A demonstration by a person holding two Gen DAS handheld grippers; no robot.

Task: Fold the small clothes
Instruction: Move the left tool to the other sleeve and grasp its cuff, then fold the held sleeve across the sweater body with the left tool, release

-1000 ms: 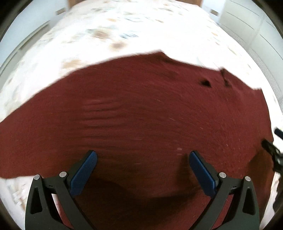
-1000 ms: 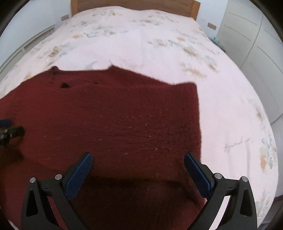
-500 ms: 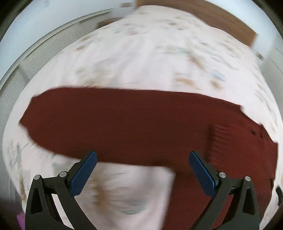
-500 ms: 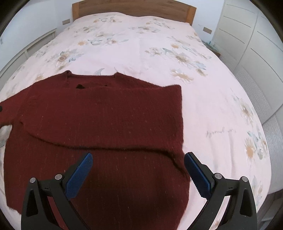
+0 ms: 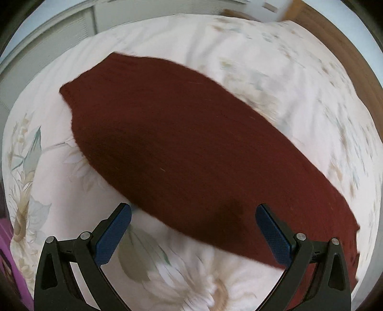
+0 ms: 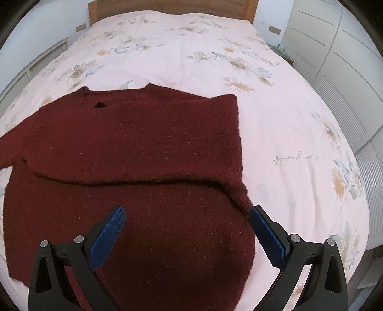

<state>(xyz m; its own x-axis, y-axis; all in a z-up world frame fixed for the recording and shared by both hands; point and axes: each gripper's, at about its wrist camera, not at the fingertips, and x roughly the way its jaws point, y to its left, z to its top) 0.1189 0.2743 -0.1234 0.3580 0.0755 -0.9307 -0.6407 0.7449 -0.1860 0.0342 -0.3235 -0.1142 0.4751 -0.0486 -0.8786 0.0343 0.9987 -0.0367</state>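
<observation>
Past the left frame edge, sweater (image 6: 134, 153) sleeve cut off

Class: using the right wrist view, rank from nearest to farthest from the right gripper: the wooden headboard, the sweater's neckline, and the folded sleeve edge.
From the right gripper:
1. Folded sleeve edge, just ahead, across the sweater.
2. Neckline, farther up, left of centre.
3. Headboard, at the bed's far end.

A dark red sweater (image 6: 134, 153) flecked with pale specks is lying on a pale pink bed cover (image 6: 191, 55) printed with beige-and-grey flowers, while both black hand-held grippers are showing blue finger pads (image 6: 109, 235).
</observation>
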